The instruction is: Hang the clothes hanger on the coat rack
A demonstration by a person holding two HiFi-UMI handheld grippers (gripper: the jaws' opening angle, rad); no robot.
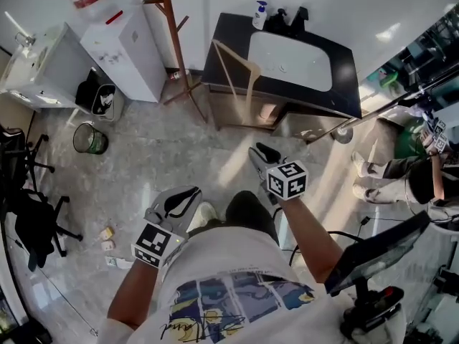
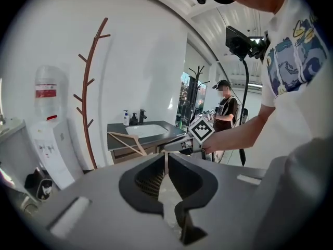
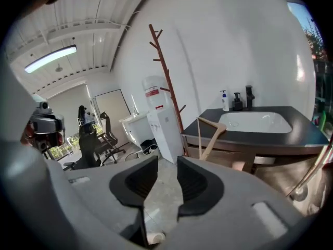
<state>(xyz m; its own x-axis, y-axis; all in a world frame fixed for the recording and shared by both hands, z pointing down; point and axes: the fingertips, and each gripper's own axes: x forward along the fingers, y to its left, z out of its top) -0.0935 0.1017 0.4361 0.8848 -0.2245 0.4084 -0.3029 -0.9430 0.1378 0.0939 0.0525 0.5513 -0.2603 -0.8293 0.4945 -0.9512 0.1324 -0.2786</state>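
A pale wooden clothes hanger [image 1: 240,67] leans against the front left edge of the dark sink counter; it also shows in the left gripper view [image 2: 127,138] and the right gripper view [image 3: 213,134]. The brown branch-like coat rack [image 1: 176,41] stands just left of the counter by the wall [image 2: 86,98] [image 3: 166,77]. My left gripper [image 1: 192,190] hangs low over the floor, its jaws shut on nothing [image 2: 166,155]. Held further forward, my right gripper [image 1: 254,149] points toward the counter, open with an empty gap between its jaws [image 3: 167,160]. Both are well short of the hanger.
A white water dispenser [image 1: 125,49] stands left of the rack, with a bin [image 1: 90,138] and a black office chair [image 1: 29,213] further left. The counter holds a white basin [image 1: 290,59] and a soap bottle [image 1: 259,14]. Another person [image 1: 401,178] and a stand-mounted screen [image 1: 373,253] are at the right.
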